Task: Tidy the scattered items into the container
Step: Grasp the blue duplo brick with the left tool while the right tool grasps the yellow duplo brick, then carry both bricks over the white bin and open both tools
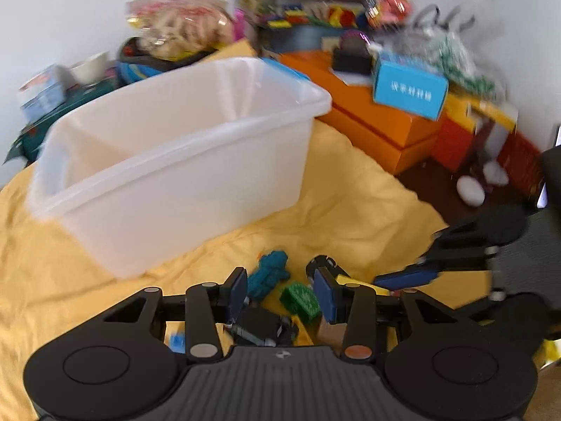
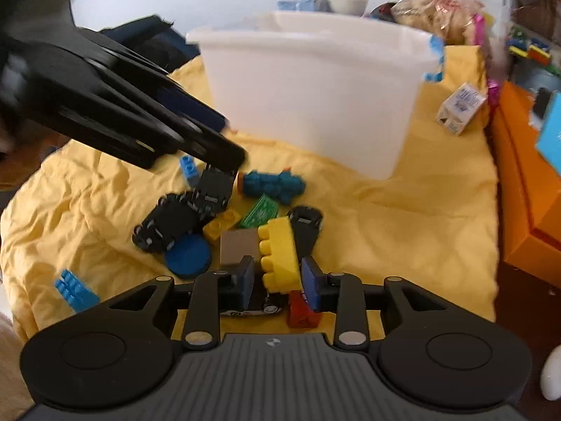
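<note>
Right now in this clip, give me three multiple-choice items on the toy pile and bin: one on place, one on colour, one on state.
1. Where does the white plastic bin stand relative to the toy pile?
A. Beyond it, on the yellow cloth
B. On the orange box
C. Under the pile

2. What colour is the big studded brick between the right gripper fingers?
A. Red
B. Yellow
C. Green

3. What state is the bin in, as far as its visible inside shows?
A. Full of bricks
B. Tipped over
C. Upright, nothing seen inside

Answers:
1 A: the bin stands on the cloth behind the toys.
2 B: its studs and body are yellow.
3 C: the left wrist view shows only bare white walls, rim up.
</note>
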### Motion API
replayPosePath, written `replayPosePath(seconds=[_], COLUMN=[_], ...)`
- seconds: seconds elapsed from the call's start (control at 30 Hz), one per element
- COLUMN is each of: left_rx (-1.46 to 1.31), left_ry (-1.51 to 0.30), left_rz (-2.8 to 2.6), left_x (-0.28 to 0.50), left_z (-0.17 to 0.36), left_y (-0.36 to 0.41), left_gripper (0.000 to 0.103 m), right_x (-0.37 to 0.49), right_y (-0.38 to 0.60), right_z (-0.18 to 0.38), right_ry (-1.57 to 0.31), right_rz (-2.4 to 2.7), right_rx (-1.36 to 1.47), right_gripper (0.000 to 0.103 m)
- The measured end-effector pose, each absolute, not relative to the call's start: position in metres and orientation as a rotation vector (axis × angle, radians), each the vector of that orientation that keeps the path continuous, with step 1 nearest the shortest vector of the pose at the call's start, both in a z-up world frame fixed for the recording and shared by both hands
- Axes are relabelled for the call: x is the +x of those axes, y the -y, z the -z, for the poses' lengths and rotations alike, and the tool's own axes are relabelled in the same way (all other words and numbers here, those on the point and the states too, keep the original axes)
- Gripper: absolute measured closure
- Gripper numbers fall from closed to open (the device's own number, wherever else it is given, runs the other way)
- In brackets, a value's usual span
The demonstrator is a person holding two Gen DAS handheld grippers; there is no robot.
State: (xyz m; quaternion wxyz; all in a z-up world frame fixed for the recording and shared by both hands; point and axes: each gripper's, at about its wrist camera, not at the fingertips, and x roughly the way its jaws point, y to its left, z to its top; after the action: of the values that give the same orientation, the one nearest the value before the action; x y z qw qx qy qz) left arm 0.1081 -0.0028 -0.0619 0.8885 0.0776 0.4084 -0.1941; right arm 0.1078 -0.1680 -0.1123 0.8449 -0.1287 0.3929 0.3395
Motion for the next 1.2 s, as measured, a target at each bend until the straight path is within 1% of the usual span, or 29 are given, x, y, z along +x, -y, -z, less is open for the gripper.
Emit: replayPosePath(seconds=[0.03,0.13,0.2,0.27,0.4,0.57,0.63,0.67,0.73,0.77,0.8,0.87,0.9,0.97,1.03,1.13,1.17,1.2], left_rx=[0.143,0.107,0.096,0.087,0.135,0.162,0.175,0.19,0.226,0.239,0.247,0.251,0.251,0.245,0.24,0.221,0.216,0.215], left_ry=[-0.848,-0.855,-0.869,-0.886,-0.915,-0.953,-0.977,-0.983,-0.982,-0.977,-0.975,-0.97,-0.965,-0.965,-0.963,-0.962,-0.965,-0.972], left_rz=[0.386,0.326,0.297,0.307,0.389,0.516,0.55,0.561,0.579,0.584,0.585,0.586,0.583,0.578,0.566,0.543,0.535,0.52], left_x=[0.101,0.075,0.057,0.039,0.008,-0.007,-0.007,-0.008,-0.012,-0.014,-0.015,-0.017,-0.018,-0.019,-0.018,-0.016,-0.015,-0.014], left_z=[0.06,0.06,0.063,0.068,0.08,0.1,0.11,0.113,0.117,0.117,0.117,0.115,0.115,0.116,0.119,0.123,0.125,0.128], left_y=[-0.004,-0.023,-0.034,-0.044,-0.047,-0.044,-0.041,-0.039,-0.037,-0.037,-0.038,-0.042,-0.045,-0.049,-0.053,-0.054,-0.053,-0.053], left_gripper=[0.057,0.057,0.057,0.057,0.057,0.057,0.057,0.057,0.057,0.057,0.057,0.057,0.057,0.057,0.057,0.057,0.057,0.062], right_x=[0.109,0.109,0.107,0.103,0.085,0.065,0.062,0.06,0.055,0.053,0.048,0.034,0.028,0.018,0.012,0.009,0.009,0.01], right_y=[0.168,0.182,0.199,0.218,0.238,0.24,0.237,0.237,0.232,0.226,0.22,0.204,0.195,0.178,0.161,0.147,0.147,0.147], right_z=[0.114,0.107,0.099,0.096,0.109,0.132,0.139,0.141,0.136,0.131,0.125,0.109,0.104,0.101,0.11,0.123,0.128,0.131], right_ry=[-0.835,-0.853,-0.891,-0.966,-1.121,-1.225,-1.227,-1.221,-1.187,-1.166,-1.137,-1.056,-1.018,-0.964,-0.933,-0.914,-0.923,-0.931], right_rz=[-0.704,-0.693,-0.718,-0.766,-0.786,-0.709,-0.653,-0.631,-0.592,-0.575,-0.556,-0.534,-0.541,-0.547,-0.502,-0.434,-0.434,-0.438], right_rx=[-0.273,-0.193,-0.093,0.045,0.239,0.363,0.361,0.362,0.318,0.266,0.193,0.011,-0.066,-0.191,-0.332,-0.467,-0.472,-0.464], right_gripper=[0.078,0.078,0.078,0.078,0.077,0.077,0.072,0.068,0.067,0.064,0.06,0.058,0.053,0.046,0.046,0.05,0.053,0.057])
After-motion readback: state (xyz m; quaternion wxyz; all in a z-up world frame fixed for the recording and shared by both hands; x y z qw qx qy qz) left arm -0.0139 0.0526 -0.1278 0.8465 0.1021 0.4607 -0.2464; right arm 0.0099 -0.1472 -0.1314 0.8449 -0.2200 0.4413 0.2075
